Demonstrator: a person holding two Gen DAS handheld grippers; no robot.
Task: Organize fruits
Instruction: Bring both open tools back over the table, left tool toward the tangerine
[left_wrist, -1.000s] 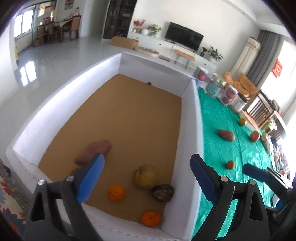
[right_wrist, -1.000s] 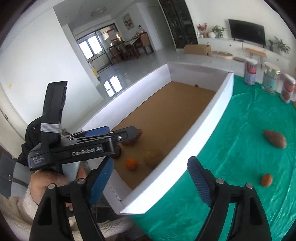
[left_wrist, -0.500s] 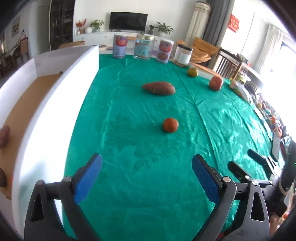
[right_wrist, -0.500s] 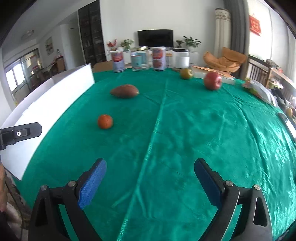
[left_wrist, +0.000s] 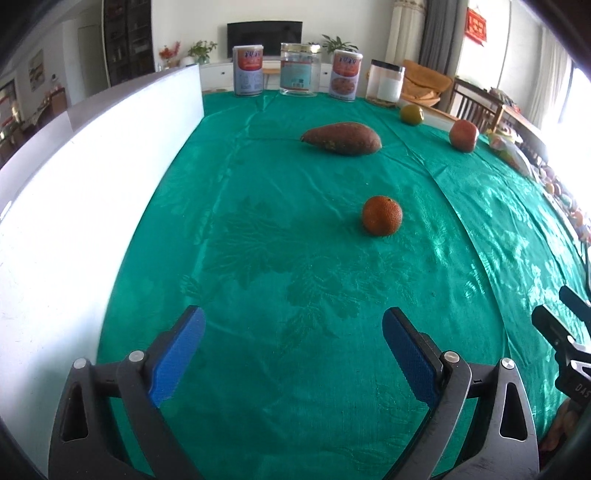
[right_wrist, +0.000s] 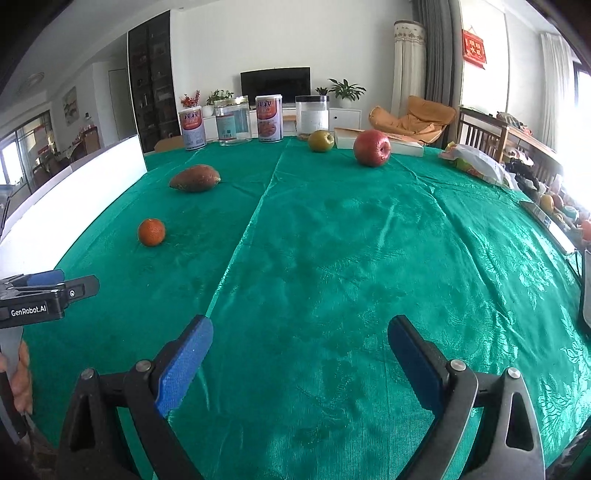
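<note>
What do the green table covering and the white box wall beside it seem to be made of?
The green table covering looks like glossy woven fabric, perhaps satin: sheen, creases, a leaf pattern. The white box wall looks like matte board, maybe foam board or cardboard: flat, stiff, with thin straight edges.

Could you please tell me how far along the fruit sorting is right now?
Done: cannot tell, the white box hides its inside. In hand: nothing; both tongs, left and right, are open. Left: orange, sweet potato, red apple, green fruit.
</note>
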